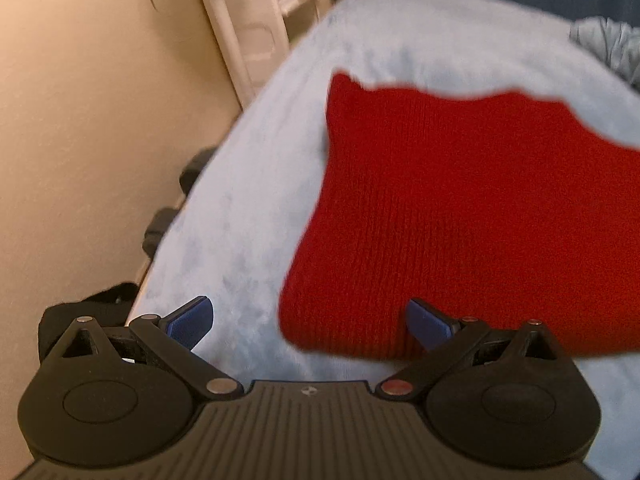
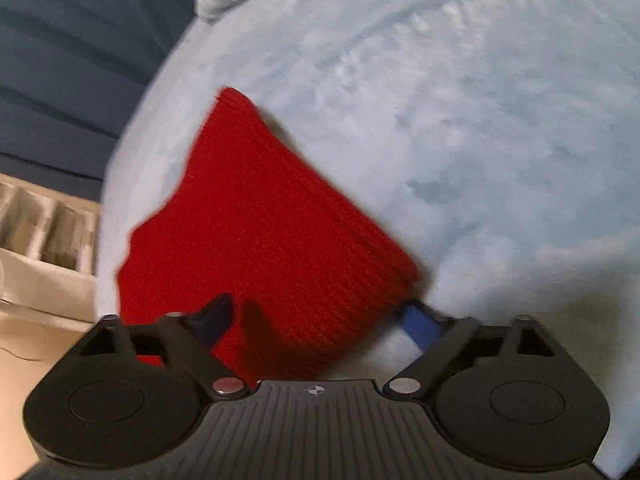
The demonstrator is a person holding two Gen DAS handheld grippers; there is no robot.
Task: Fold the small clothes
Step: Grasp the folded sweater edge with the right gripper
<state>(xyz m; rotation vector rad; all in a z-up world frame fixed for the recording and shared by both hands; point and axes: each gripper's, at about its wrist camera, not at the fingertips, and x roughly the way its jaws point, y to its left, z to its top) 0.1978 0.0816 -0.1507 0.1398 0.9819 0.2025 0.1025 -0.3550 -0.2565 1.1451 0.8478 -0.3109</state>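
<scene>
The red knitted garment lies flat, folded to a rough rectangle, on the pale blue fluffy blanket that covers the bed; in the right wrist view the same garment shows its ribbed edge along the right side. The left tool stands wide, its blue fingers well apart; one finger is over the bare blanket, the other is over the near edge of the garment, and it holds nothing. The right tool is also wide and holds nothing; its left finger is in front of the red knit, its right finger just beside the ribbed corner, and I cannot tell if they touch the cloth. Around the bed: a beige wall at the left, a white shelf unit behind it, dark blue curtains, and a crumpled grey-blue cloth at the far edge of the blanket. Some dark objects stand between wall and bed; they are too blurred to name.
</scene>
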